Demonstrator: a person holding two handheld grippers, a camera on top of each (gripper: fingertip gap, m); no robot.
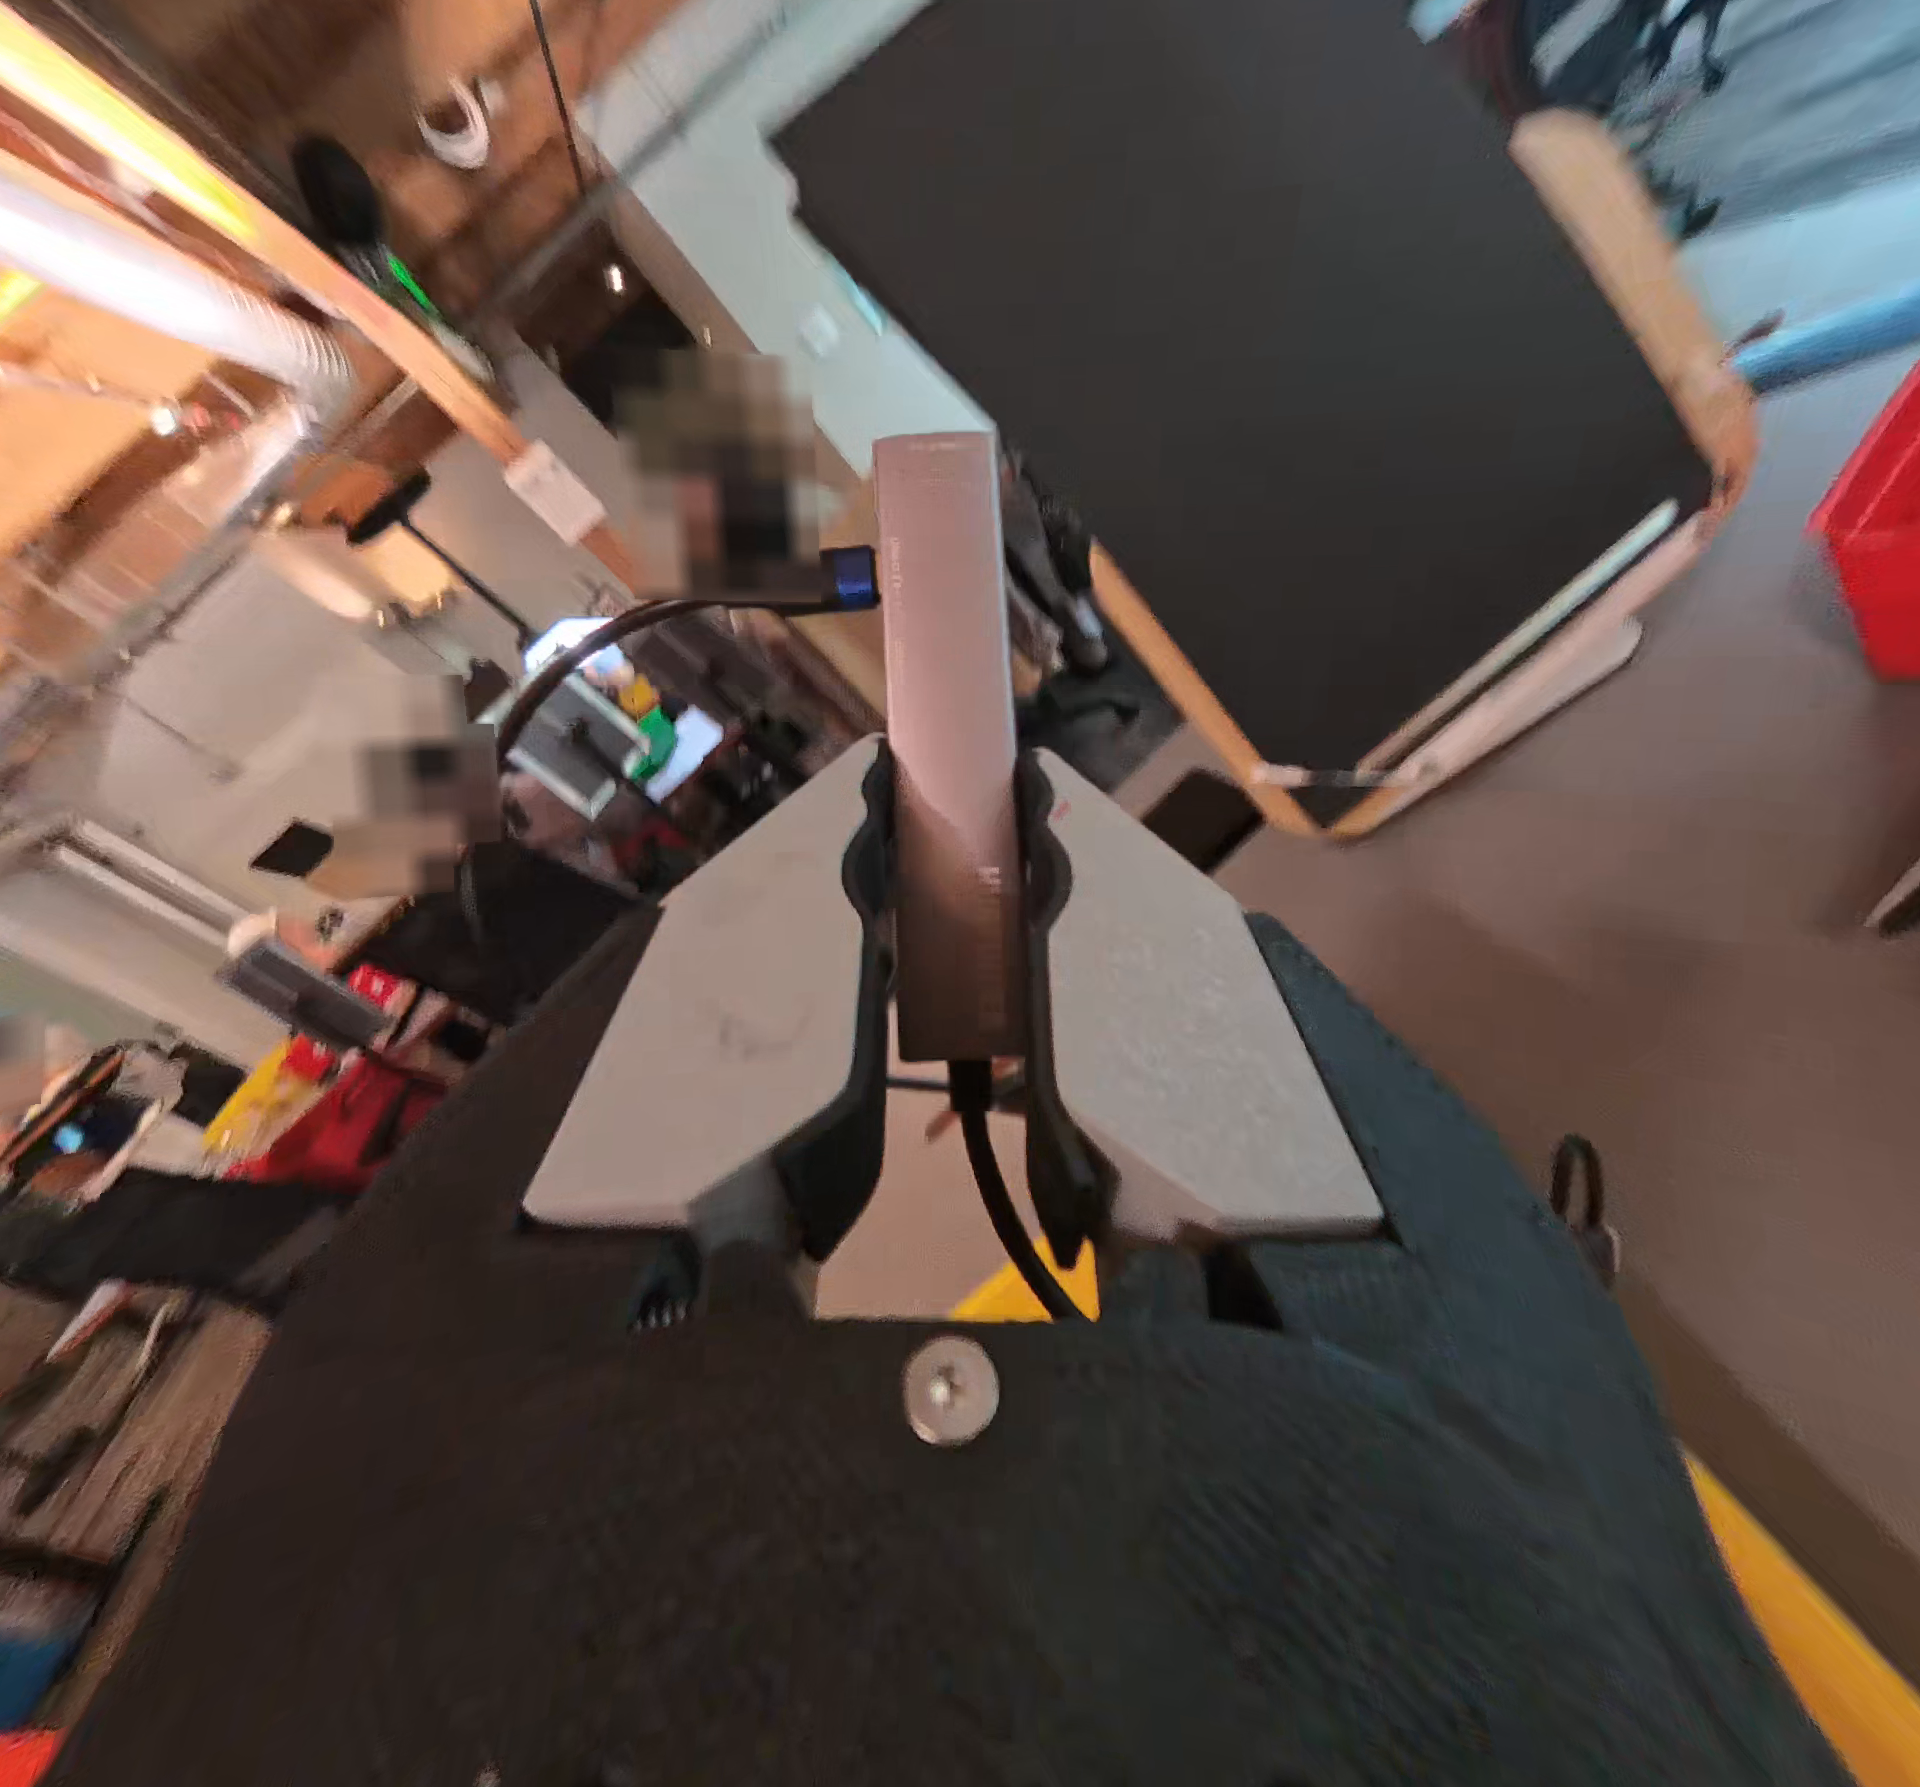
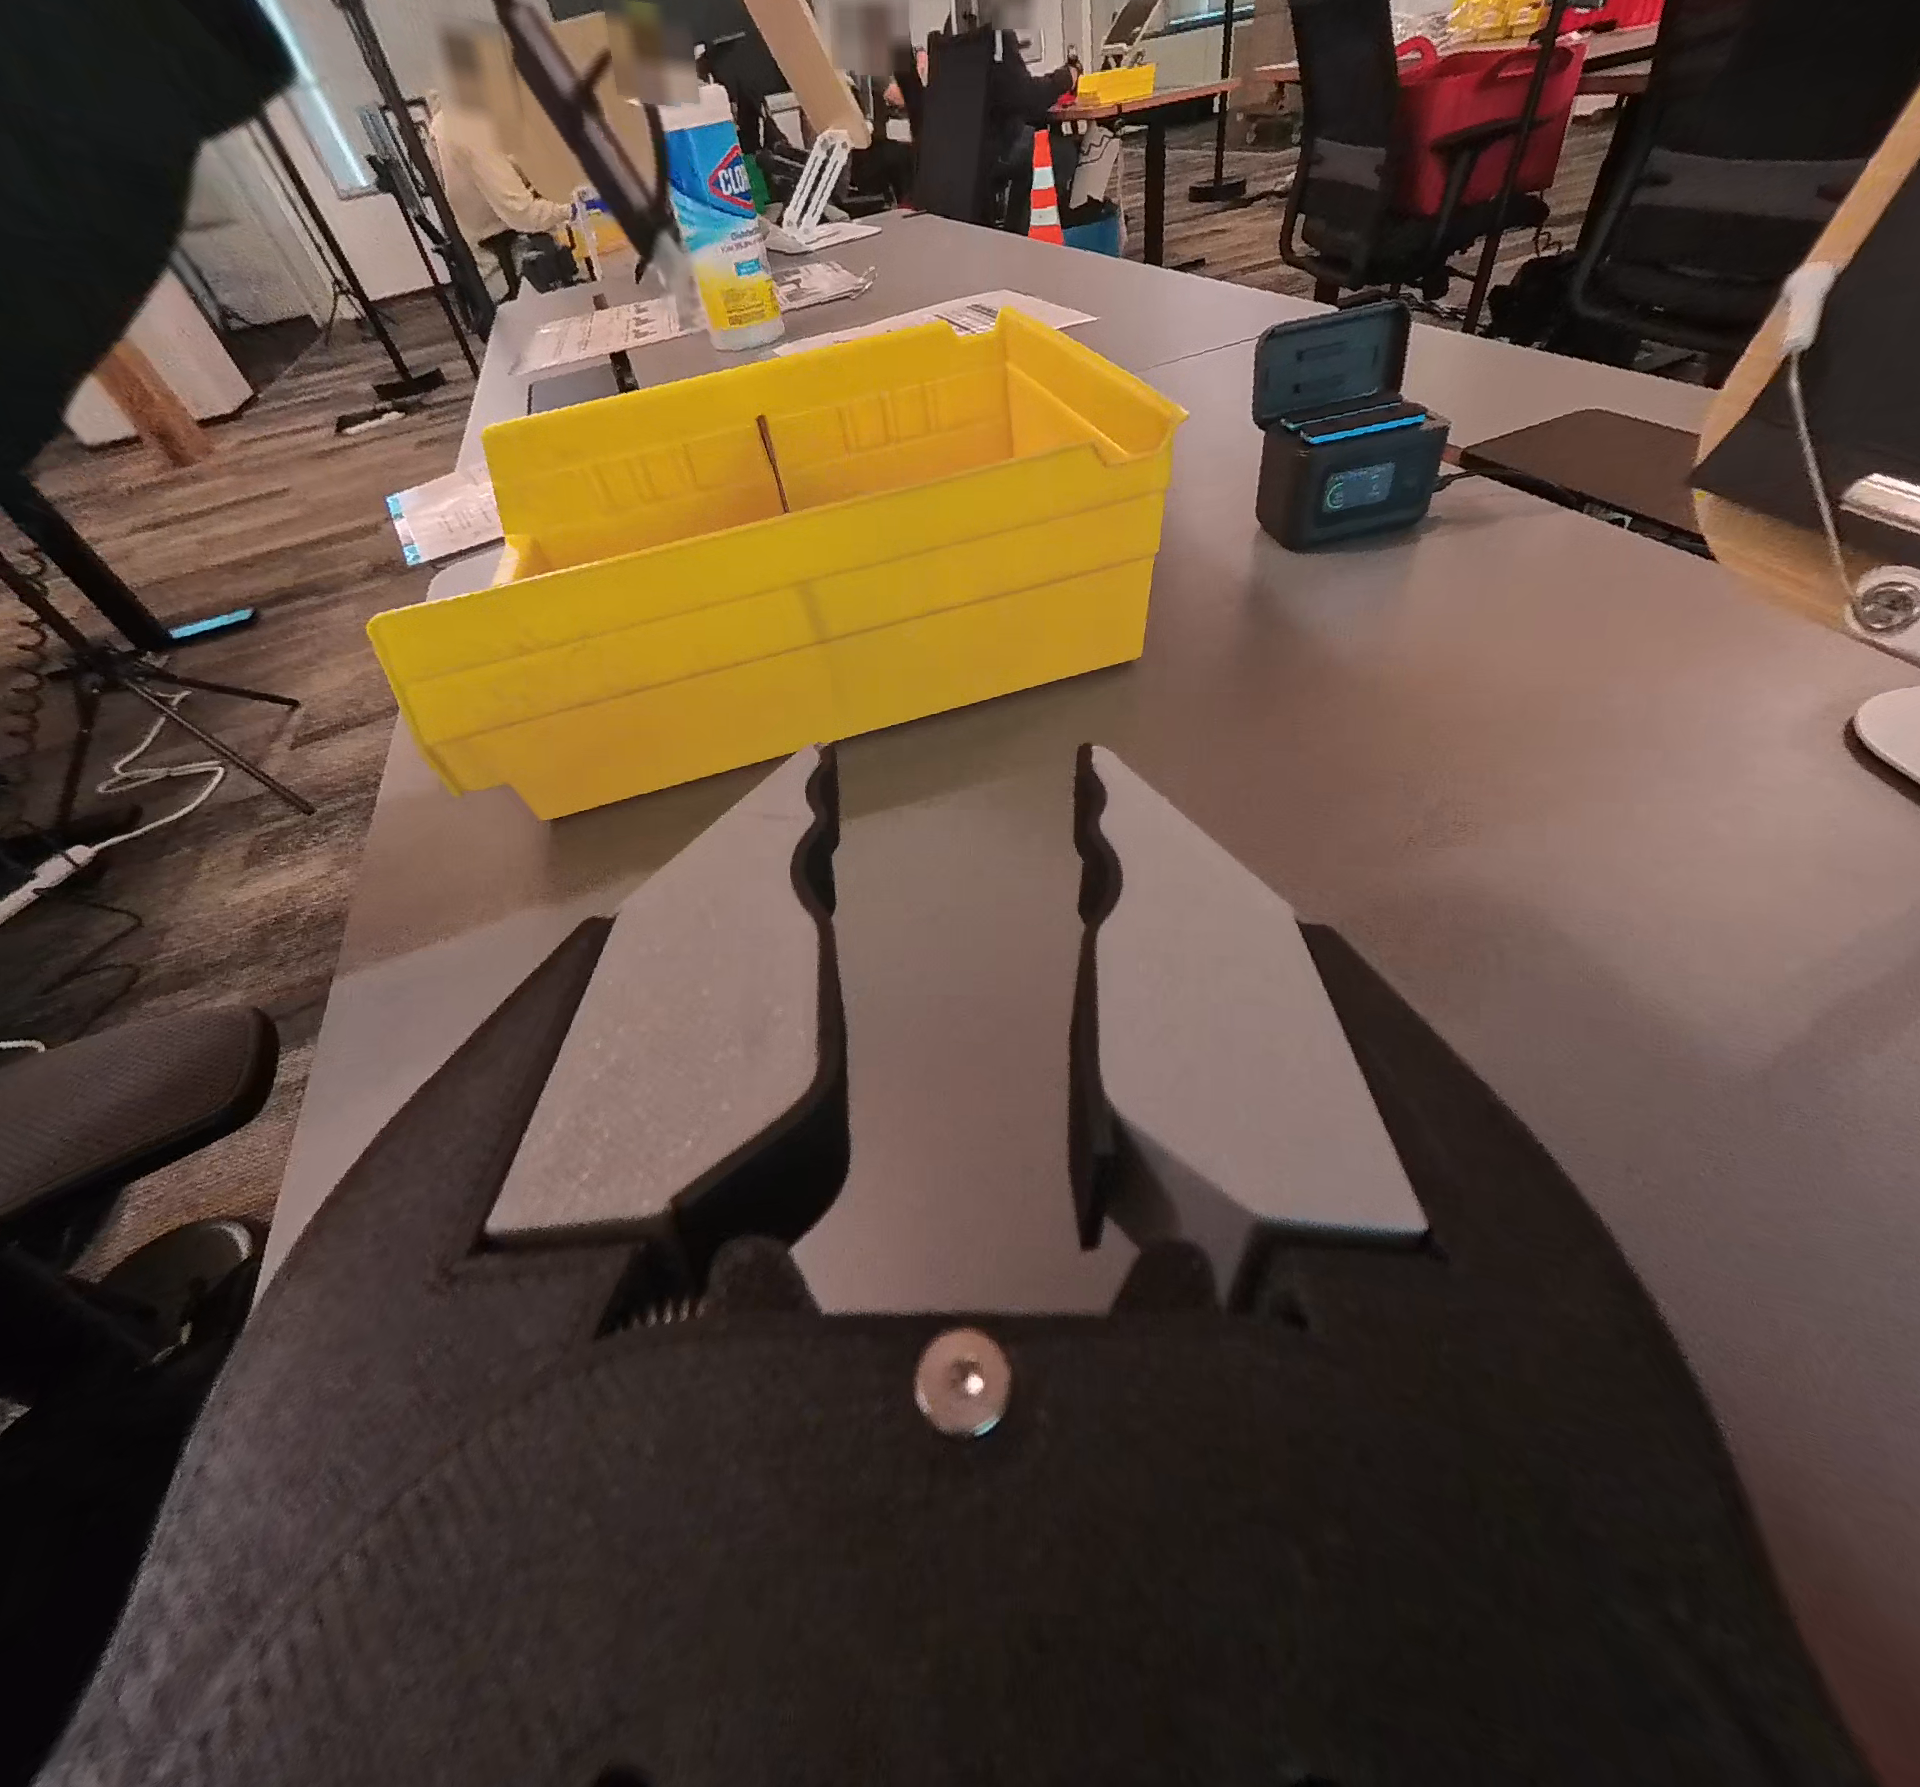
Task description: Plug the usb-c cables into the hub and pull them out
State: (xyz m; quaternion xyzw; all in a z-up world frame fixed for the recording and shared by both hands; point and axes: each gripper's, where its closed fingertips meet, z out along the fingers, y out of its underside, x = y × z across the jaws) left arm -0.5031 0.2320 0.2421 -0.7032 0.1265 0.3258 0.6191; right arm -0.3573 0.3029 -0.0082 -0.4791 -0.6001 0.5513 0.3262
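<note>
Yellow bin (image 2: pixel 790 574) blocks ahead; table (image 2: pixel 1455 802) rightward open.

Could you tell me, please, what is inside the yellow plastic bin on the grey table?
The yellow plastic bin shows one thin dark divider and bare yellow inner walls; its near wall hides the floor, so low-lying contents cannot be ruled out.

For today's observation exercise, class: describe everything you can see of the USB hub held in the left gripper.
The hub is a slim, flat bar with a matte grey, metallic-looking shell, faint markings along its face. It points forward, away from the camera, clamped near its rear end between the dark pads of the left gripper, lifted clear of any surface. A blue-tipped plug on a black cable sits in its left side; the hub's own black lead exits the rear end.
</note>
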